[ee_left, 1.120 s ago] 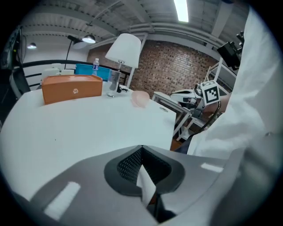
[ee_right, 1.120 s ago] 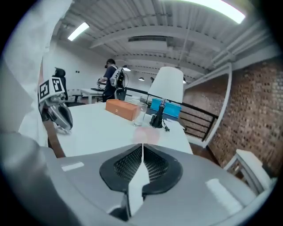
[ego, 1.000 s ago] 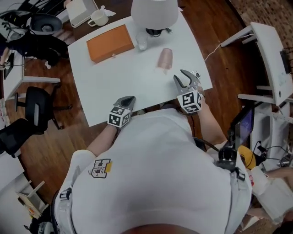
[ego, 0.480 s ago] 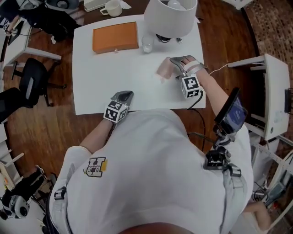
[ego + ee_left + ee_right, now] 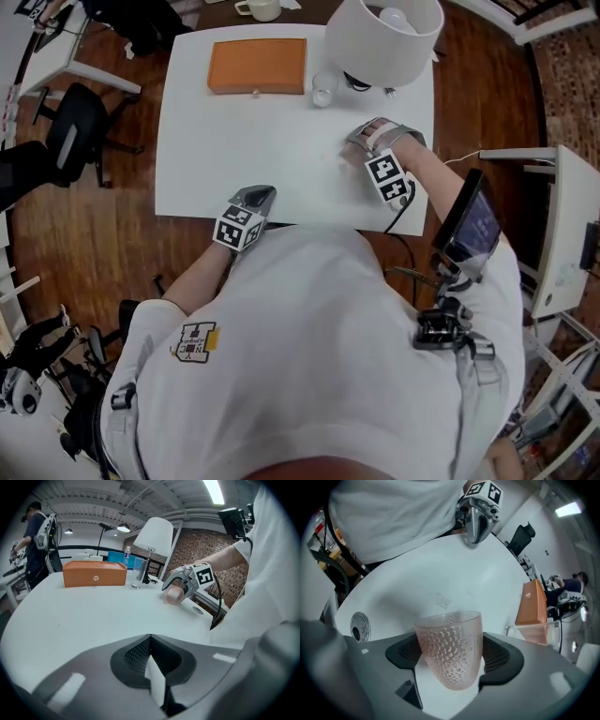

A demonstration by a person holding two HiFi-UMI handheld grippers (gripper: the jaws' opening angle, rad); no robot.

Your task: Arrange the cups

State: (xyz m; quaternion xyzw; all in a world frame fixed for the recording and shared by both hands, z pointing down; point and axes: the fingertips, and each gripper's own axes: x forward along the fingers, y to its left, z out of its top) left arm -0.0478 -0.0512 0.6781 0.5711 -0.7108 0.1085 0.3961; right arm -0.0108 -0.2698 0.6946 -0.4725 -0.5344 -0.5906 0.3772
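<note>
A pink dimpled cup [image 5: 450, 648] lies on its side on the white table [image 5: 234, 141], at the right side. My right gripper [image 5: 450, 657] points steeply down over it; its jaws have just been closing with the cup between them, and the pads press on both flanks. The left gripper view shows that cup [image 5: 174, 595] under the right gripper [image 5: 180, 584]. In the head view the right gripper [image 5: 364, 142] hides most of the cup. A small clear glass [image 5: 323, 91] stands beside the lamp base. My left gripper [image 5: 258, 195] rests shut at the table's near edge, holding nothing.
An orange box [image 5: 257, 66] lies at the far side, next to a large white lamp [image 5: 384, 37]. A white mug [image 5: 261, 9] sits beyond the table's far edge. A round metal grommet [image 5: 360, 626] is set in the tabletop near the cup. Desks and chairs surround the table.
My right gripper has gone from the table's near right edge out to the pink cup, rolled over and come down astride it. The left gripper has stayed put.
</note>
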